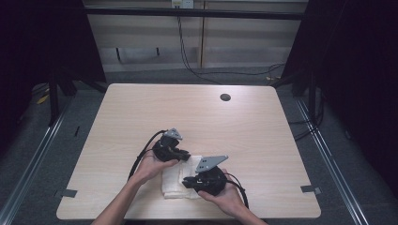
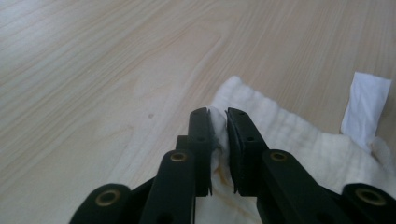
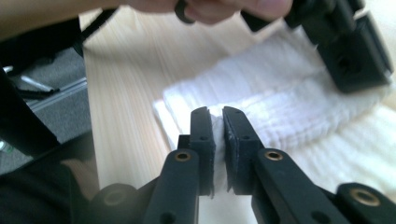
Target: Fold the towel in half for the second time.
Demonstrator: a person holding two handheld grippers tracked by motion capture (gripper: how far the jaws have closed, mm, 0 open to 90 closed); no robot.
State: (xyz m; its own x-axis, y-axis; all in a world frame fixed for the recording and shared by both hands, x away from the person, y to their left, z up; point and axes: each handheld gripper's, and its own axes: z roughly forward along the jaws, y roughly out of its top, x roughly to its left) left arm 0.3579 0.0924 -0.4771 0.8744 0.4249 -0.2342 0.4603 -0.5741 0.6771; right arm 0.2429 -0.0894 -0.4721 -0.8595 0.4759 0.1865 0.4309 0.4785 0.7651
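Working left to right across the high view: dark floor and a metal rail (image 1: 33,154) flank the bench (image 1: 141,108), pale wood-grain laminate with a round cable port (image 1: 225,97) near its far edge. The left gripper (image 1: 184,154) sits at the far left corner of a white folded cloth (image 1: 180,180), which lies on the near middle of the bench. In the left gripper view its fingers (image 2: 201,140) stand narrow with a pinch of cloth edge (image 2: 218,140) between them; whether the pads press it I cannot tell, so the grip looks slack rather than firm. A white label tab (image 2: 366,105) sticks up at the cloth's far side. The right gripper (image 1: 187,182) lies low over the near part of the cloth; in the right gripper view its fingers (image 3: 201,140) are likewise narrow around a raised fold (image 3: 218,135), with firm contact not confirmed. Judgement: cloth is light, soft, limp, layered, not fragile; it will sag and slide on the smooth laminate, so take hold at 2 corners or along 1 folded edge, catching all layers. Further right: tape marks (image 1: 310,189) on the bench's front edge, another rail, black curtains; cables (image 1: 211,70) trail along the back wall.
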